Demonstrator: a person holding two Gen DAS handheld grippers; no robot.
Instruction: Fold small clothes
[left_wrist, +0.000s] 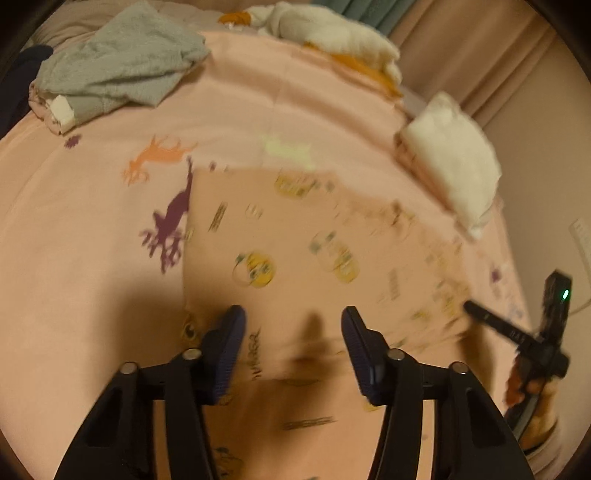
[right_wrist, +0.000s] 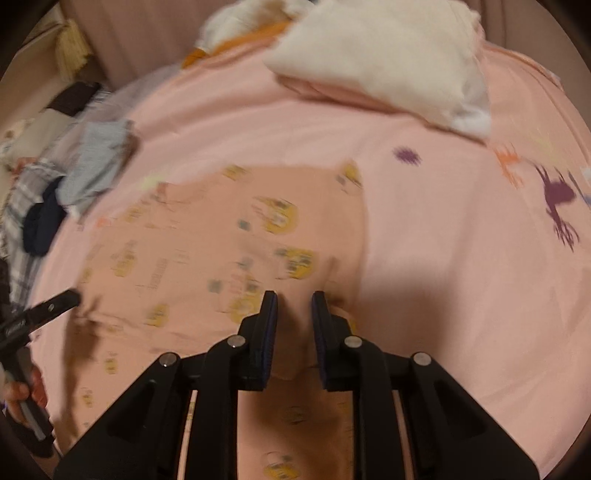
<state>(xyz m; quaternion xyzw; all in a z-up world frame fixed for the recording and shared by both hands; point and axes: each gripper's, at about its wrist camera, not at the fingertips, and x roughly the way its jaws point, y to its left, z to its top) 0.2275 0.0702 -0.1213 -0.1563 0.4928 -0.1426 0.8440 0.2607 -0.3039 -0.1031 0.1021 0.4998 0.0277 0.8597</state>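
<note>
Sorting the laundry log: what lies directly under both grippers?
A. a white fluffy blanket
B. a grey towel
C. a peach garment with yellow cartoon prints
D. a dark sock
C: the left gripper and right gripper both hang over the peach garment, spread flat on the pink sheet.

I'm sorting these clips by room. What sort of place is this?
Probably a bedroom: the clothes lie on a bed's pink sheet printed with deer, curtains hang behind it, and a grey towel and white pile wait nearby.
</note>
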